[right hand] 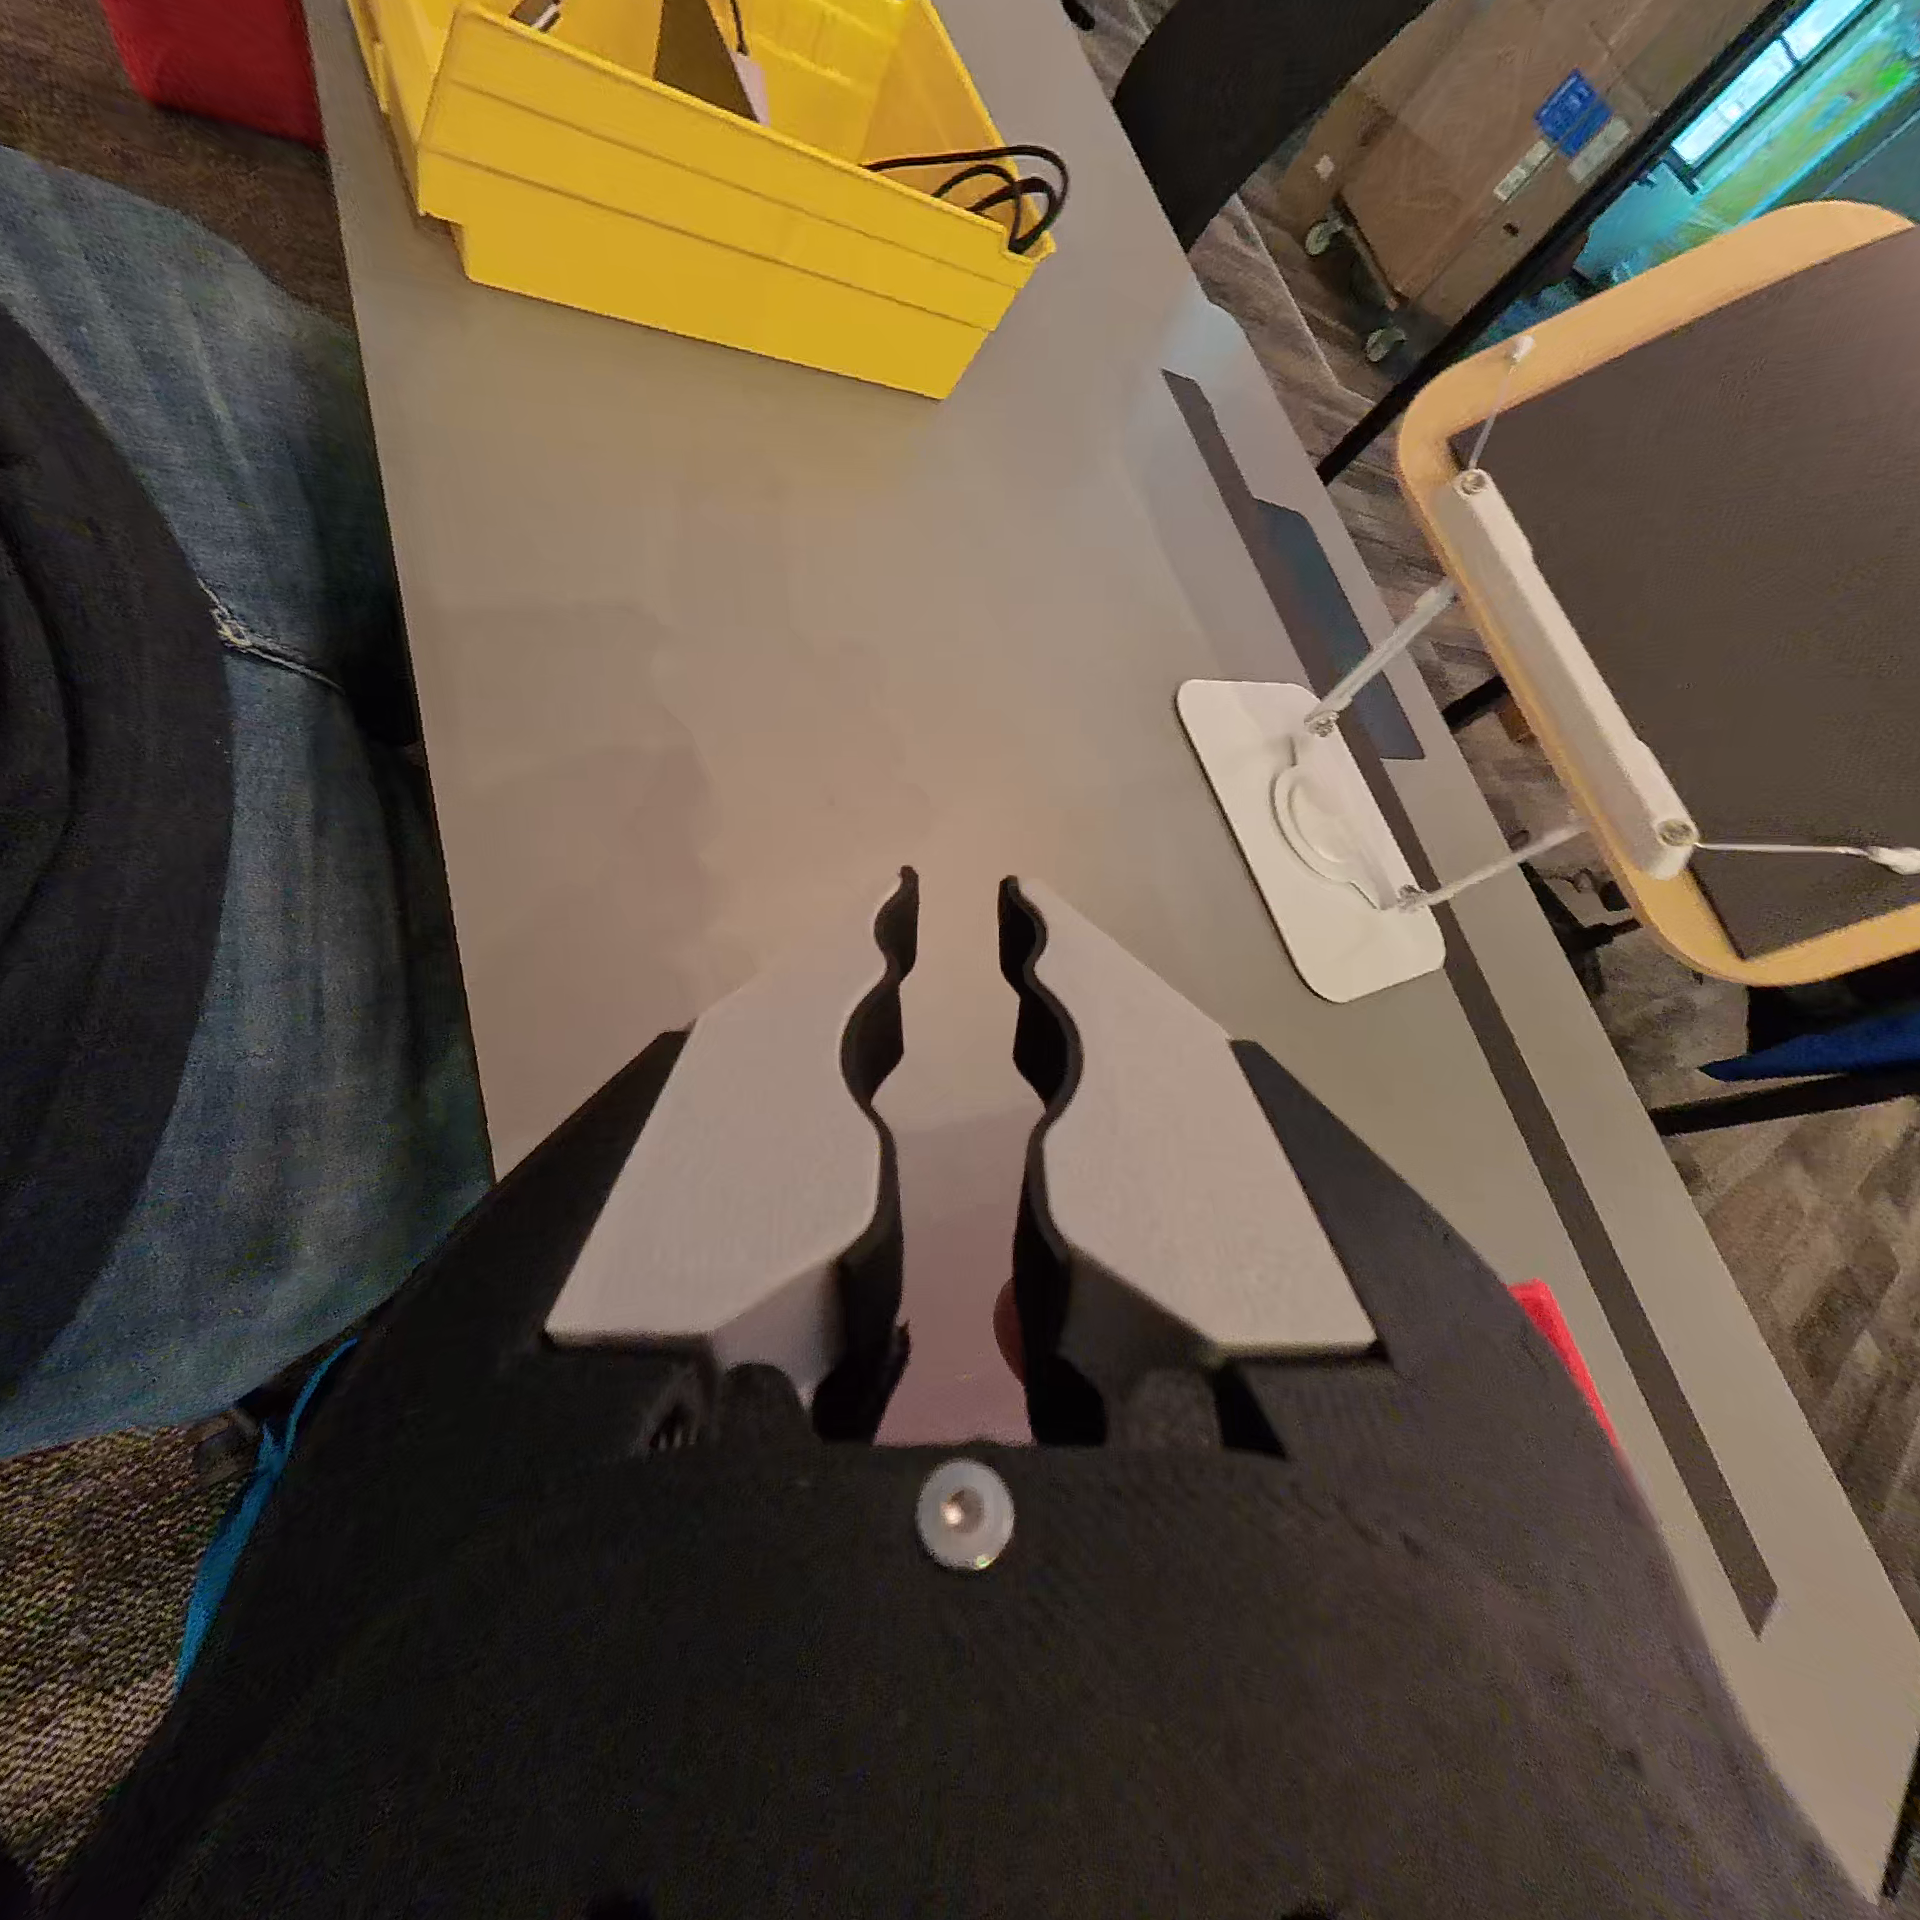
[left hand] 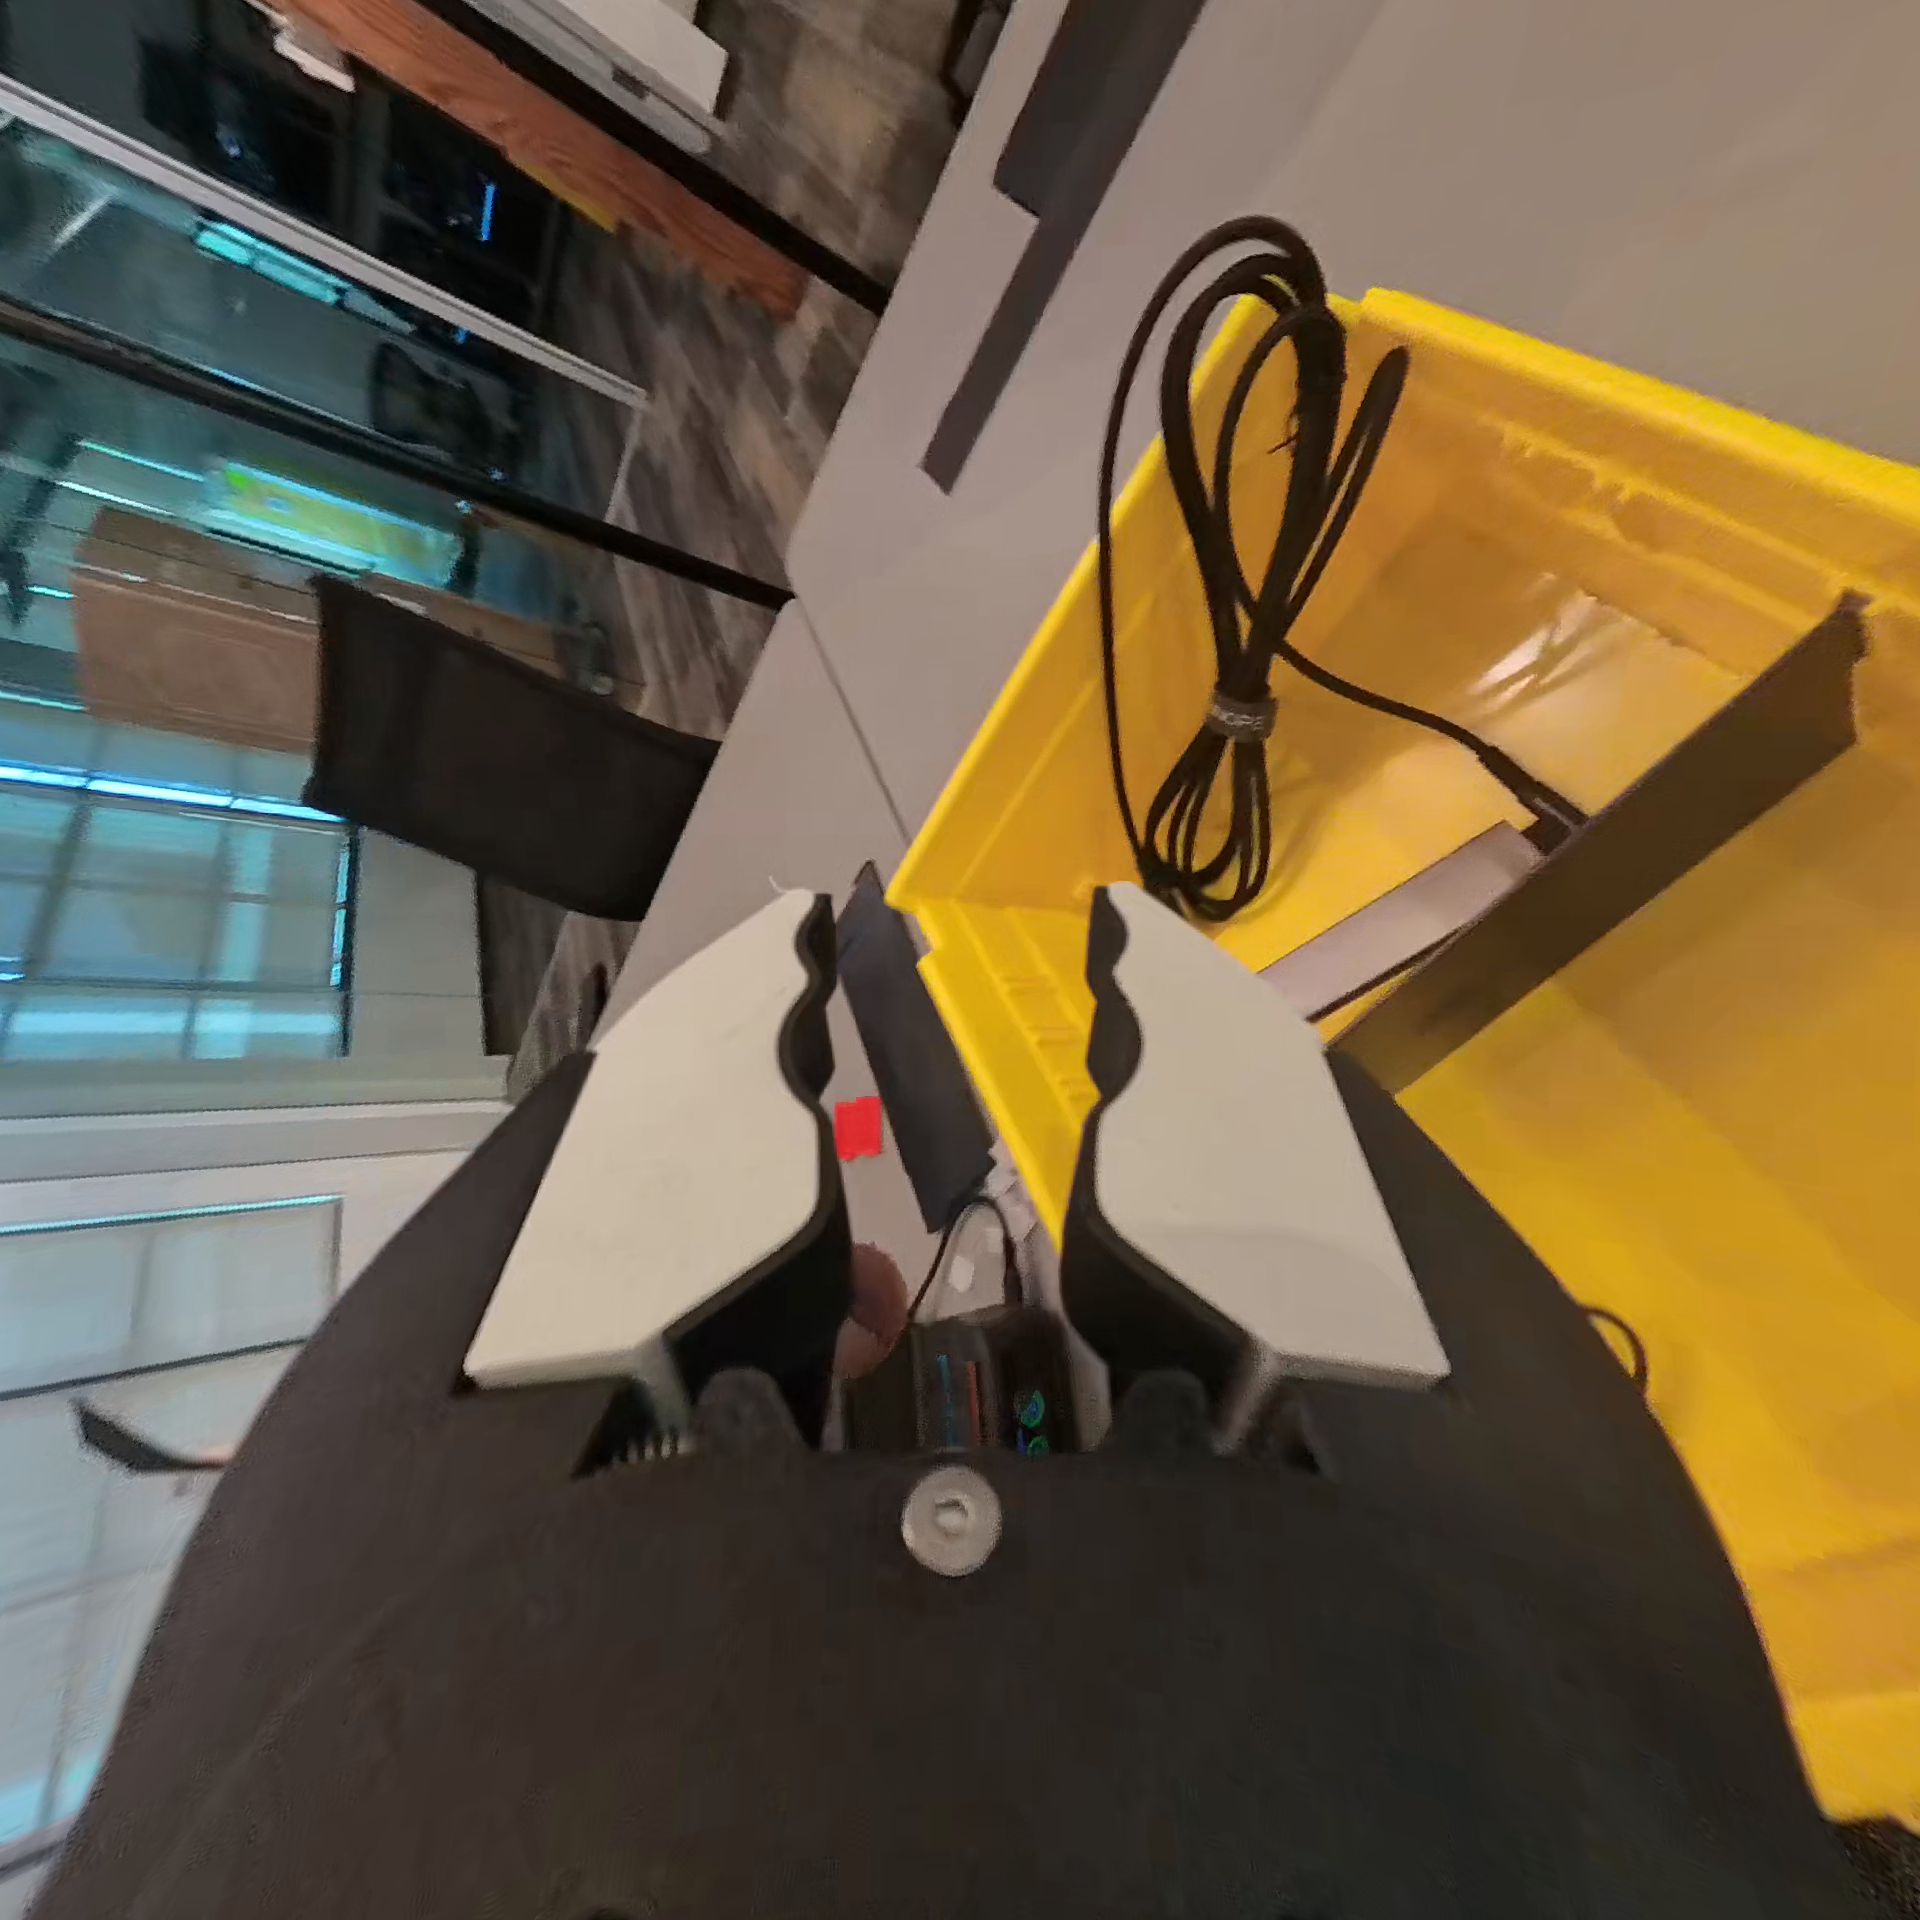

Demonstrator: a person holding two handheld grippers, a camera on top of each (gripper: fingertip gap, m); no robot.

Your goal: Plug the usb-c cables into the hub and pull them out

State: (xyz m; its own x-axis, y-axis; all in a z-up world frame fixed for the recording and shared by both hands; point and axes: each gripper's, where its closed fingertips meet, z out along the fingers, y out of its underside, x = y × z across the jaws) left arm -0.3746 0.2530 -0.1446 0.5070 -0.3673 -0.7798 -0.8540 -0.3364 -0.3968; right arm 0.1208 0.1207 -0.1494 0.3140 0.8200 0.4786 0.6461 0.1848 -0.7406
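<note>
Grey table [right hand: 727, 623] w/ yellow bin [left hand: 1558, 1195] on it; black divider [left hand: 1621, 821] across bin, silver hub [left hand: 1403, 914] against it, coiled black usb-c cable [left hand: 1236, 623] inside. Left gripper [left hand: 961, 914] jaws apart, empty, at bin's corner. Right gripper [right hand: 958, 883] slightly parted, empty, over bare table.

Cable bundle [left hand: 1236, 623] lies in the bin [left hand: 1039, 748] — hub [left hand: 1403, 914], seemingly, beside the divider [left hand: 1621, 852].

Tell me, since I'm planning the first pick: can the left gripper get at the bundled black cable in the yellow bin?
Probably yes: the left gripper is open, and the cable lies uncovered in the open-topped bin.
</note>
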